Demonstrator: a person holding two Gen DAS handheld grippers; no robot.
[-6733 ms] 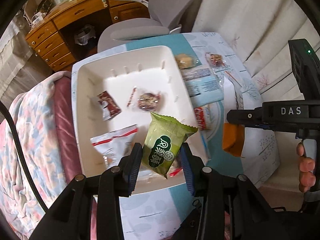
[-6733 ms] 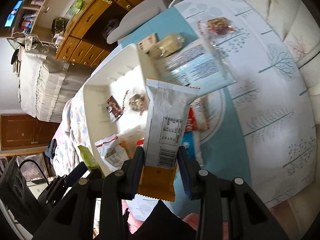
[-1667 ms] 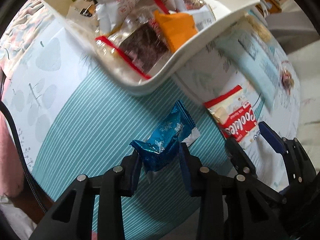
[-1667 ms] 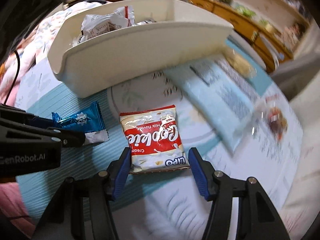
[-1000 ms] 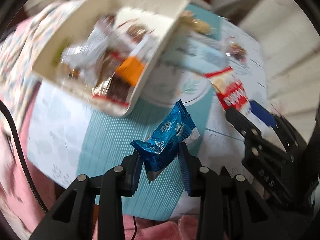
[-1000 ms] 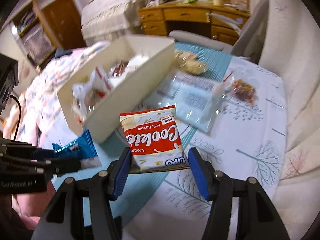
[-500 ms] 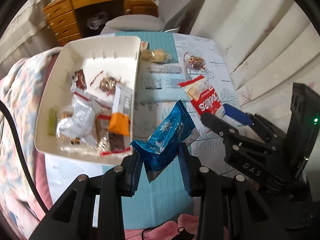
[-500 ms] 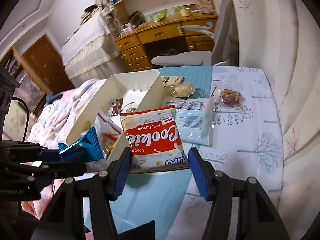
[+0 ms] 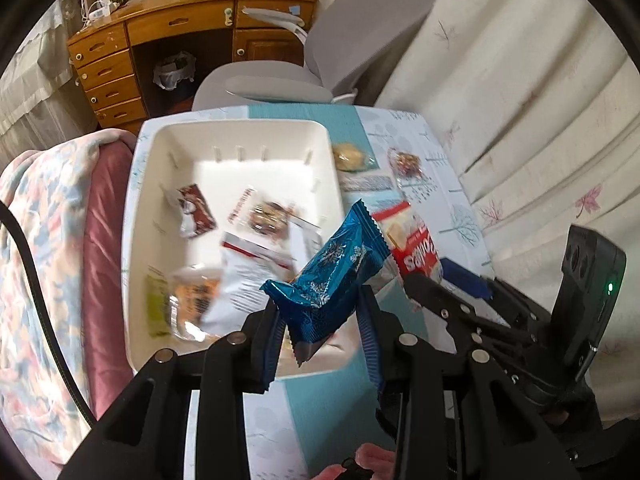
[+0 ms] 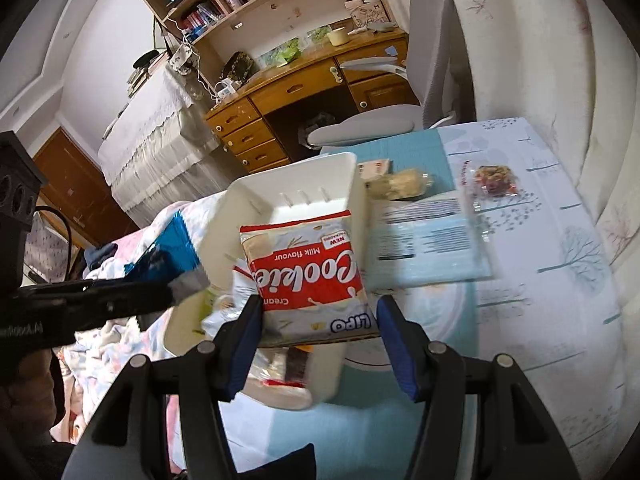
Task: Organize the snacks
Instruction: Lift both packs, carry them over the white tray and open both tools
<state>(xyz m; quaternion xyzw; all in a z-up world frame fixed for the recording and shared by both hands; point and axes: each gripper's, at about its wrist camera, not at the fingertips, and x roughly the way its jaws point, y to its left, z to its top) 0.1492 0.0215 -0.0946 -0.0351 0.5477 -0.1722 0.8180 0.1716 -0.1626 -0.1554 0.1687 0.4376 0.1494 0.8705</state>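
We see the left gripper (image 9: 320, 320) pinching a blue snack packet (image 9: 334, 268) above the white bin's (image 9: 240, 130) near rim | right gripper (image 10: 318, 328) clamps a red-and-white cookie pack (image 10: 308, 276) over that bin | inside: a dark red sachet (image 9: 196, 216), clear-wrapped snacks (image 9: 268, 216), a white pouch (image 9: 252, 276), a green packet (image 9: 154, 304)

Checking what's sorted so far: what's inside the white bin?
The white bin holds several packets: a dark red one, a green one, and white wrappers. The blue snack hides its near corner.
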